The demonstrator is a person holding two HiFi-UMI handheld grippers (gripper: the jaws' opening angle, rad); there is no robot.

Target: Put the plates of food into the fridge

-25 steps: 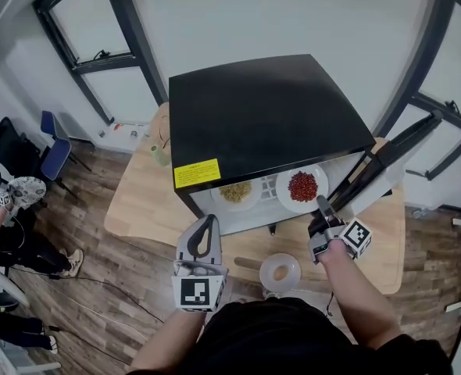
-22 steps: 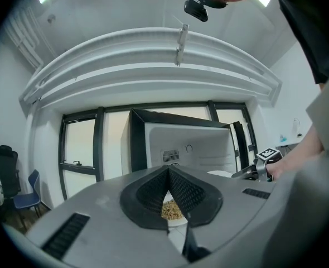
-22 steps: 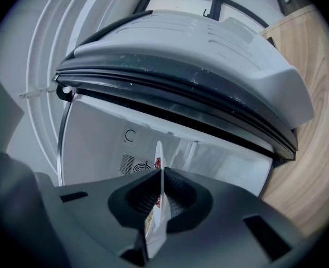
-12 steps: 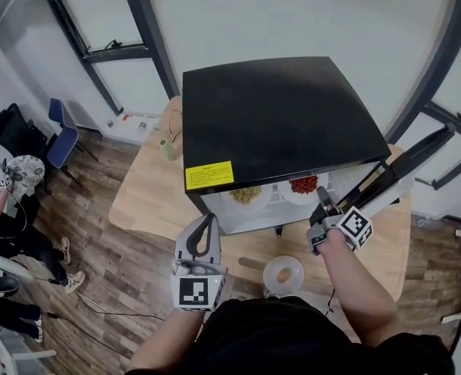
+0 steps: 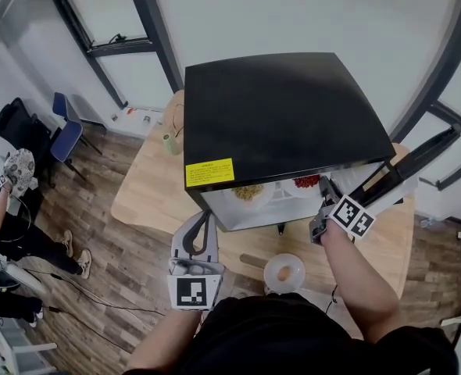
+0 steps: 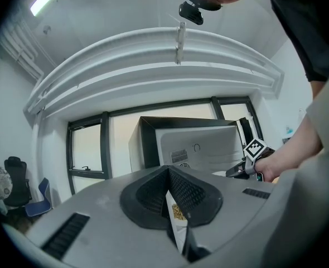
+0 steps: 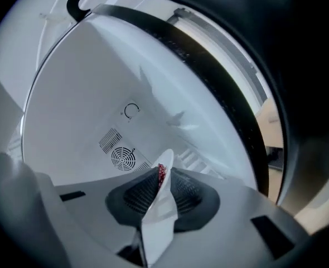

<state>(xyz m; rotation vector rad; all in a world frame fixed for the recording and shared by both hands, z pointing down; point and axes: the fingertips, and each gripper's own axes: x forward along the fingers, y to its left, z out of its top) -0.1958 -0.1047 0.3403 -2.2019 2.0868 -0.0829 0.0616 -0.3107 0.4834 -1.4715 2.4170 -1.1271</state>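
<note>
The left gripper (image 5: 205, 217) has its jaws drawn almost together, with only a slit between them and nothing gripped. It hovers just in front of the black fridge (image 5: 285, 108), low by the front edge, over the wooden table (image 5: 148, 198) that the fridge stands on. Through the slit its own camera catches a sliver of white rim and yellow food. I take that for the plate beyond, not something held.

Inside the fridge, on the left of the white floor, sits the plate of yellow food (image 5: 248, 193), with neither gripper on it. Out on the table, in front of the fridge and close to the person, a third plate (image 5: 284, 273) with something round and brown on it stands untouched.

Further right, inside and just beside the yellow one, is the plate of red food (image 5: 306, 182). The right gripper (image 7: 163, 177) reaches in to it and its jaws are opening, with the plate's white rim between them. It looks to me like a release. The door (image 5: 414, 158) stands swung open at the far right.

By my reckoning two plates are in and one is left to fetch from the table, perhaps with the door to shut afterwards.
</note>
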